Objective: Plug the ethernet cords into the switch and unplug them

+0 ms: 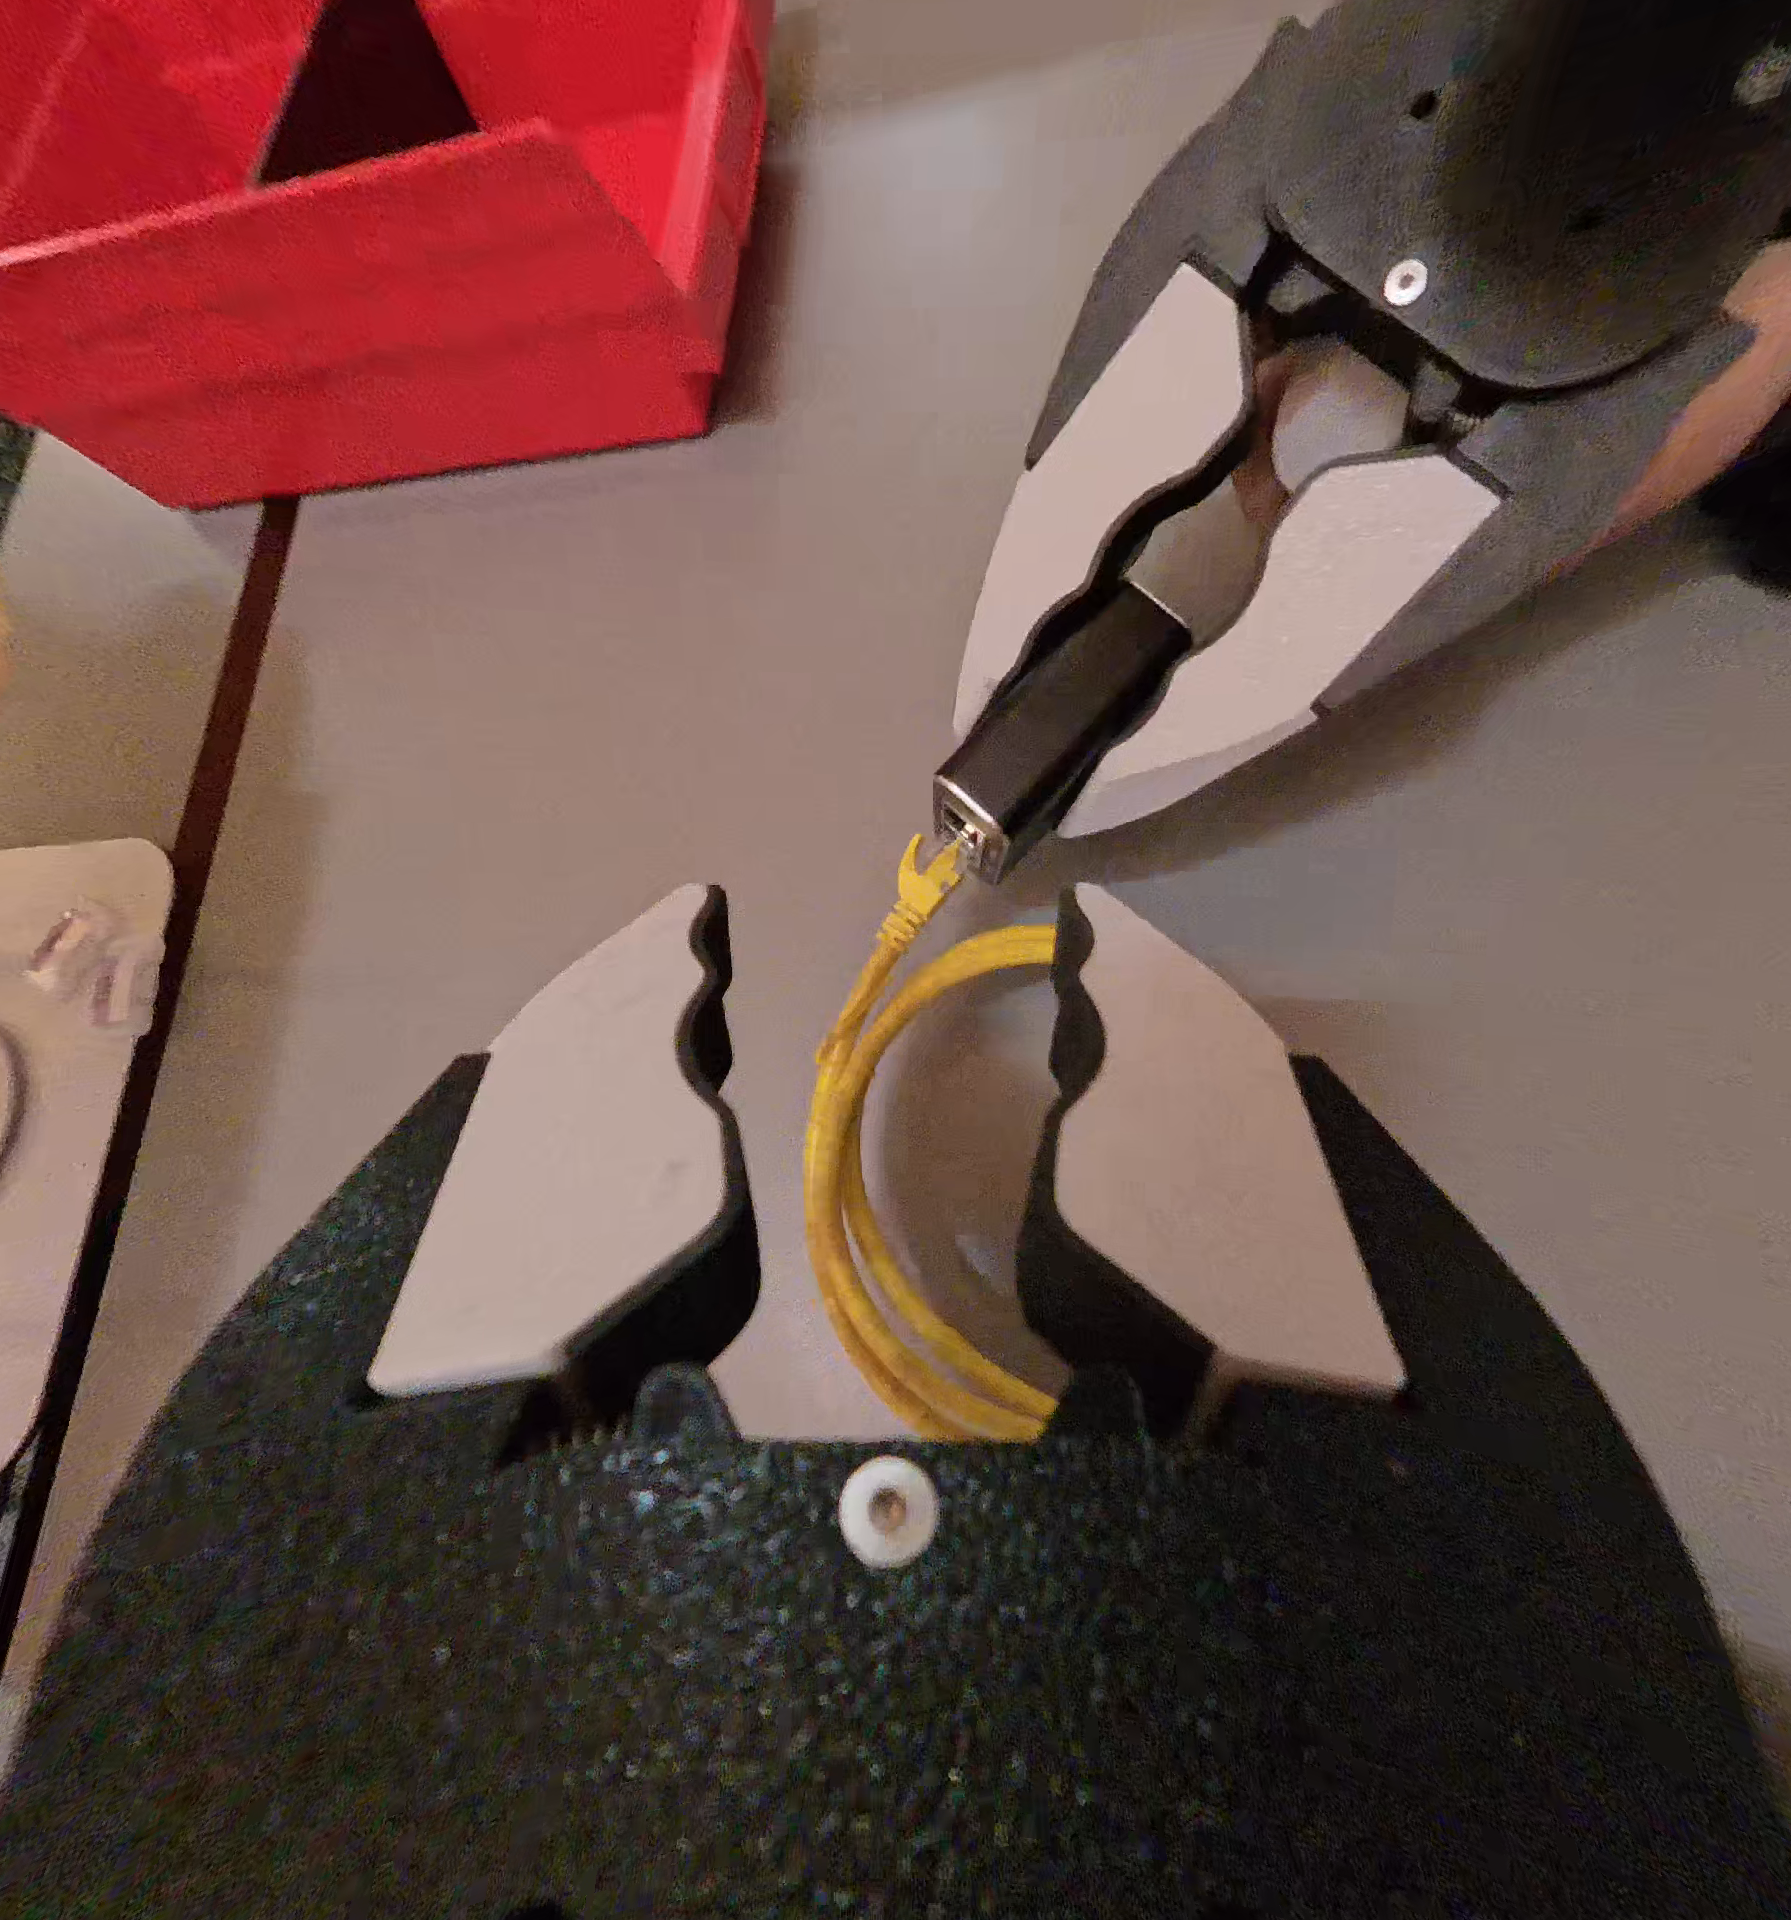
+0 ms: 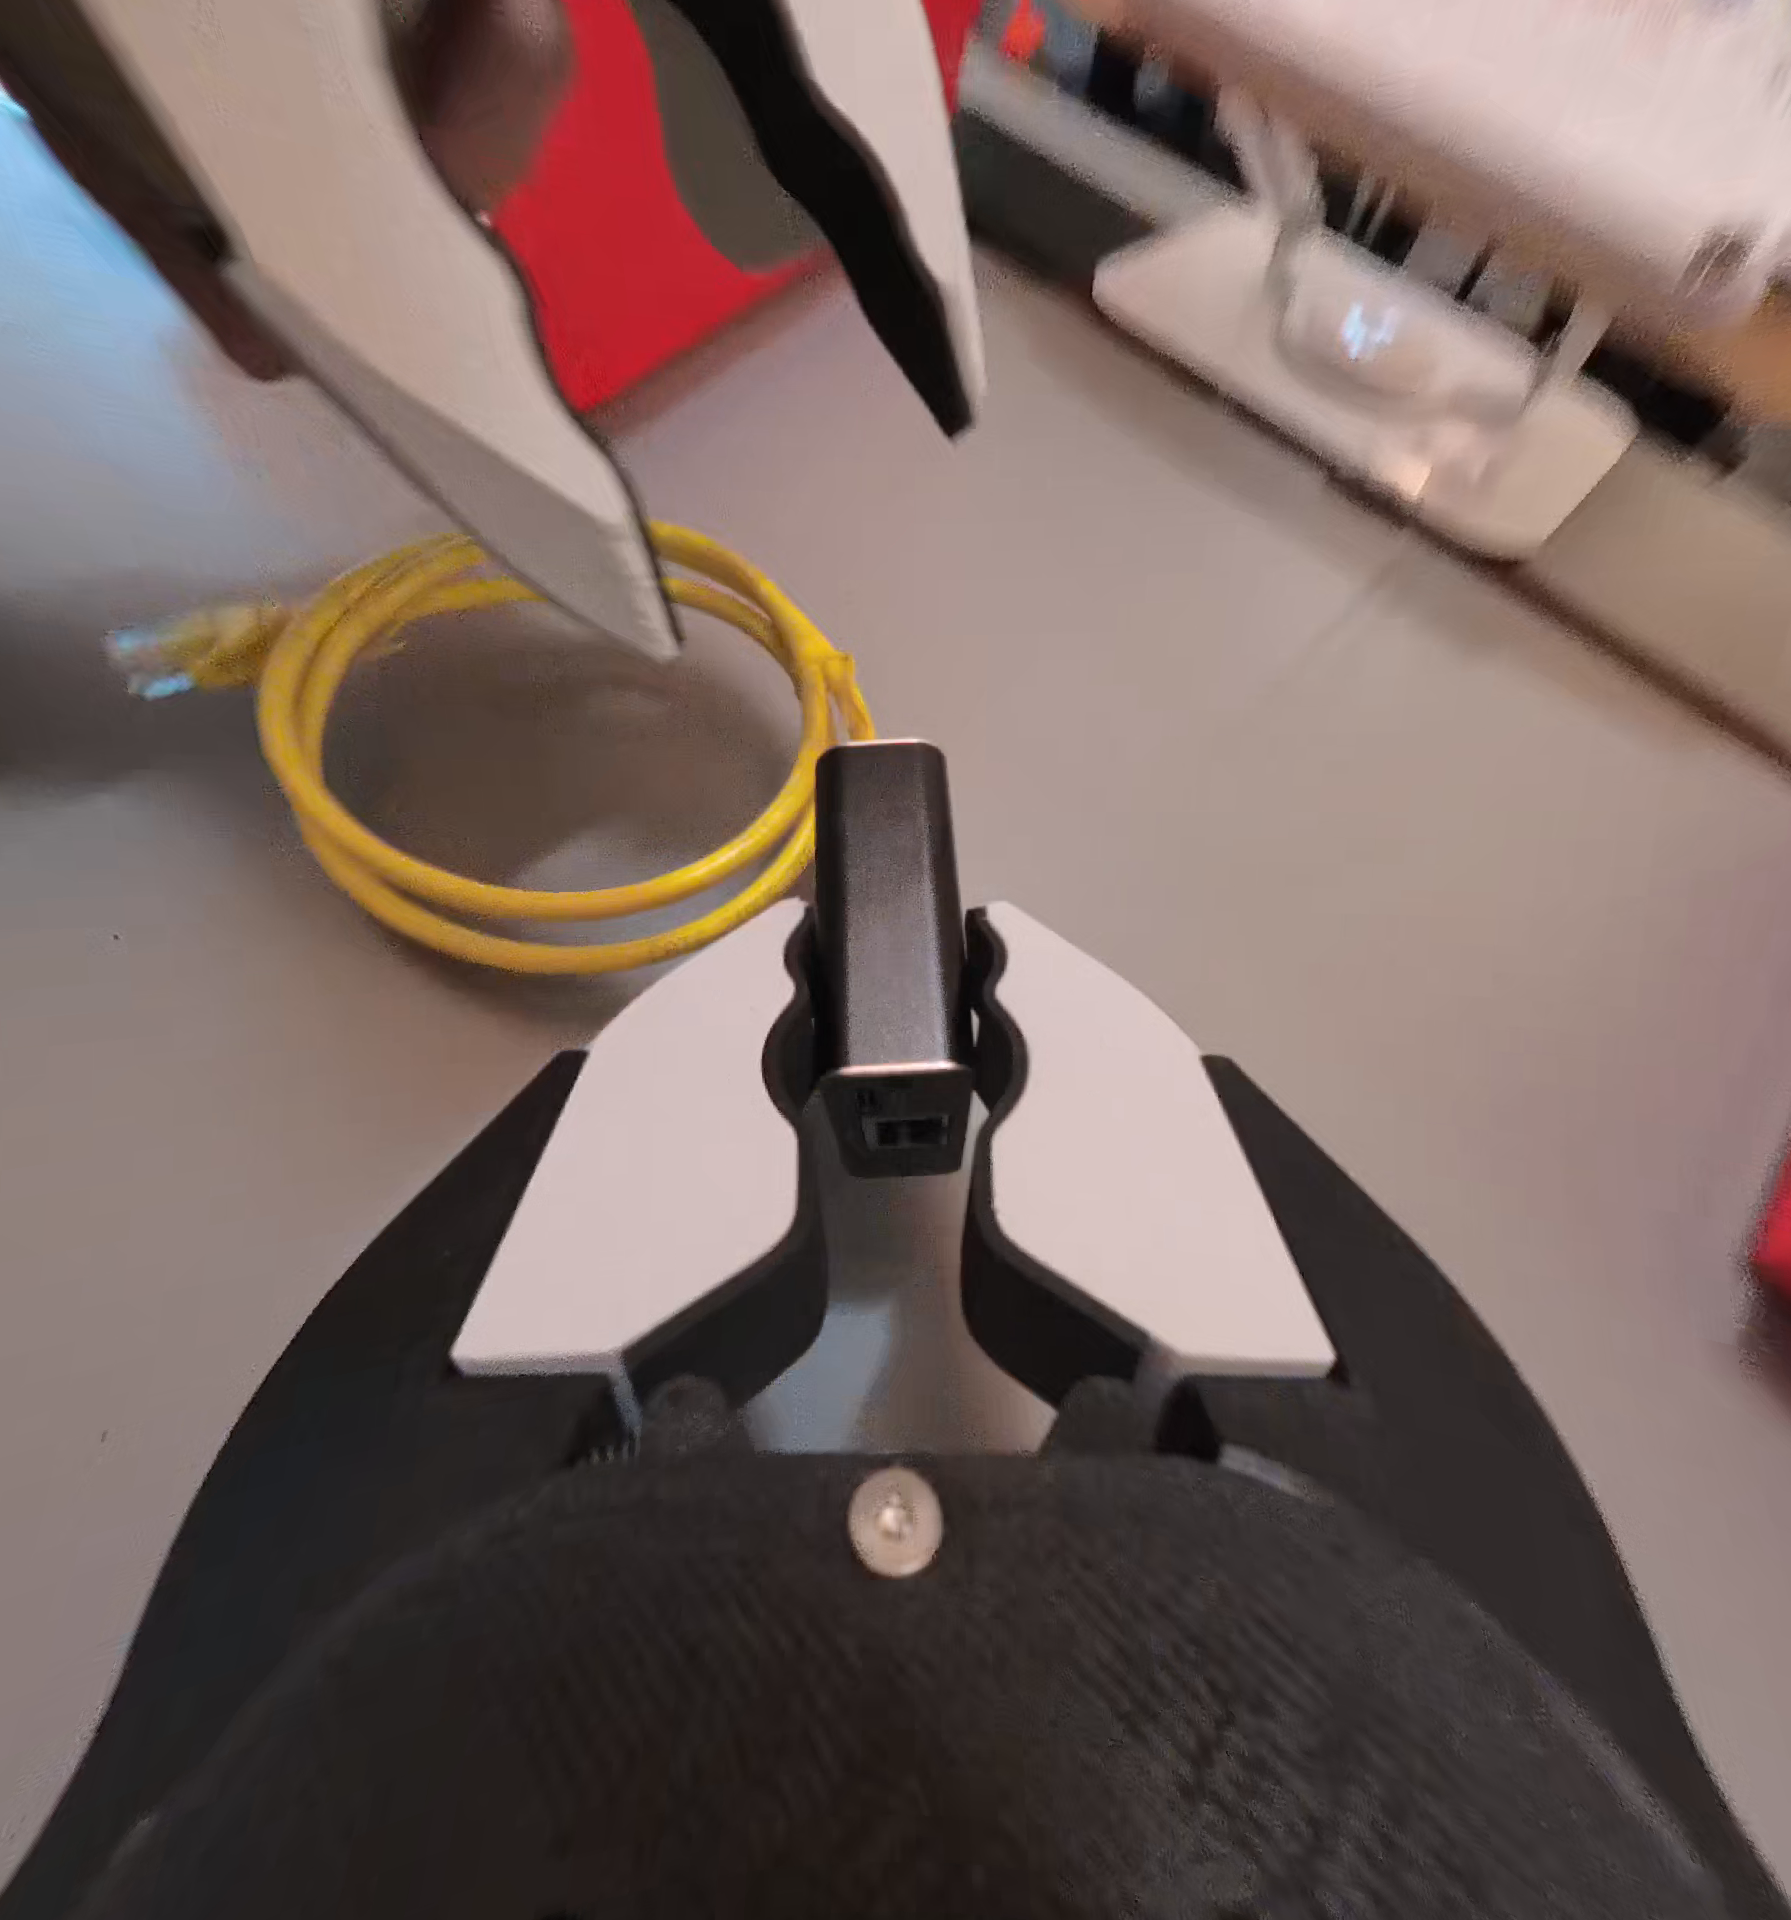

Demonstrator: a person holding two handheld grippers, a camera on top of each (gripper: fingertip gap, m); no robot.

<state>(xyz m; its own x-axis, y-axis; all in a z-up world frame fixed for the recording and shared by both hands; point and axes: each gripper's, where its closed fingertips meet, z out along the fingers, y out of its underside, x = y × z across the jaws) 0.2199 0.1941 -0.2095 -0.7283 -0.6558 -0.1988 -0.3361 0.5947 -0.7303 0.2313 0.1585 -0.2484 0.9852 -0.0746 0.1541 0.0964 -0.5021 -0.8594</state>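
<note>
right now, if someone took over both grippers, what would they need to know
Right gripper: shut on the black adapter, held above the grey table.
Left gripper: open, empty, fingers either side of the coiled yellow ethernet cord on the table.
Done: one yellow plug looks seated in the adapter's port, though how fully is unclear.
Free plug lies on the table at the far side of the coil.
Left: likely grip the cord near the seated plug and pull it out.

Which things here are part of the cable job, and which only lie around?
Job: yellow ethernet cord, black adapter, right hand-held gripper holding it, open left hand-held gripper.
Lying about: red box, white router, white tray.
</note>
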